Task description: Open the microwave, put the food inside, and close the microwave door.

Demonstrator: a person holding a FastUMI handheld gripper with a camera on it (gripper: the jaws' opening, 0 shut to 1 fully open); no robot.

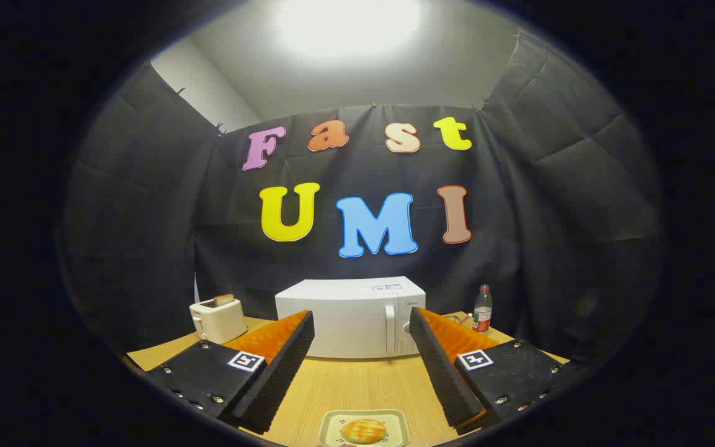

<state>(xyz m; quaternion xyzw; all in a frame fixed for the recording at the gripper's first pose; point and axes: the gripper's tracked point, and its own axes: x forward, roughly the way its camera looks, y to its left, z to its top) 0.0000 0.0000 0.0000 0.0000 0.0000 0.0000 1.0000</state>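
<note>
Toaster point(218, 318): far left of the table point(357, 385), a slice standing in its slot; no part in the task.
Microwave point(350, 316): centre back of the table, beyond the fingers; door shut.
Door handle point(390, 328): upright bar beside the control panel, at the right of the door front.
Food point(363, 430): round browned bun on a small pale plate point(395, 422), close in front, between and just below the fingers.
Gripper point(362, 335): fingers spread wide, holding nothing, well short of the microwave.
Bottle point(482, 308): far right, beside the microwave; keep clear.
Step in hand: likely opening the door, nothing yet done.
Method: approach level over the plate, straddle the handle, close firmly, then draw back along the door's arc, presumably hinged at the left.
</note>
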